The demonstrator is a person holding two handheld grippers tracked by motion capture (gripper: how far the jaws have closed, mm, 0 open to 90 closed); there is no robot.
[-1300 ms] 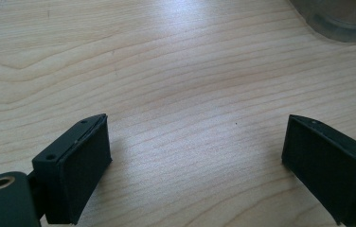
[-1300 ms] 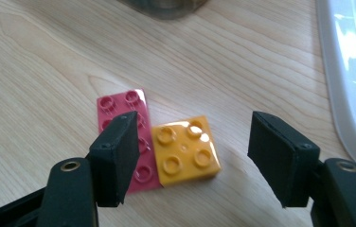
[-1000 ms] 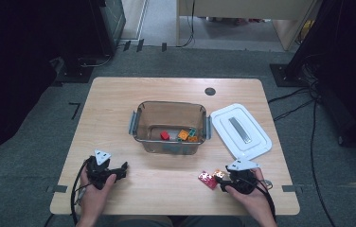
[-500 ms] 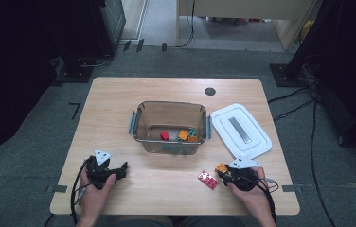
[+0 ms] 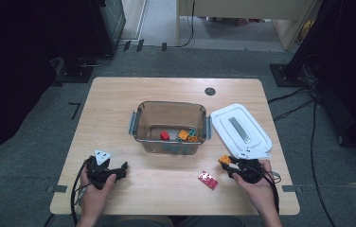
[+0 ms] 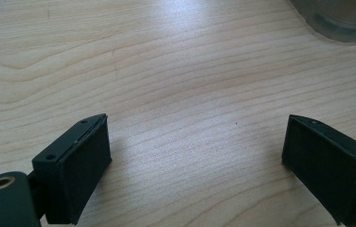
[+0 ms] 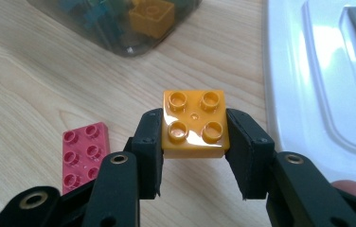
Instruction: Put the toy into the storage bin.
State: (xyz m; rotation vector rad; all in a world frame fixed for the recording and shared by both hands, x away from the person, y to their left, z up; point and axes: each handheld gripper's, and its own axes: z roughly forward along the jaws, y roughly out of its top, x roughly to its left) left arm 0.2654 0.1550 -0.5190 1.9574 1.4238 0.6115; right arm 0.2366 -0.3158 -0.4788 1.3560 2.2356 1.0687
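Lifted off the table since a second ago, our right gripper (image 7: 194,156) now clamps an orange brick (image 7: 195,124) between its jaws, just left of the white lid (image 5: 240,131) and near the pink brick (image 5: 208,179). Our left gripper (image 6: 195,165) rests wide open, holding nothing, short of the bin (image 5: 140,124).

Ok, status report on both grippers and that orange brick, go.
Right gripper shut on orange brick, off the table. Left gripper open, idle. Pink brick on table; path to bin clear.
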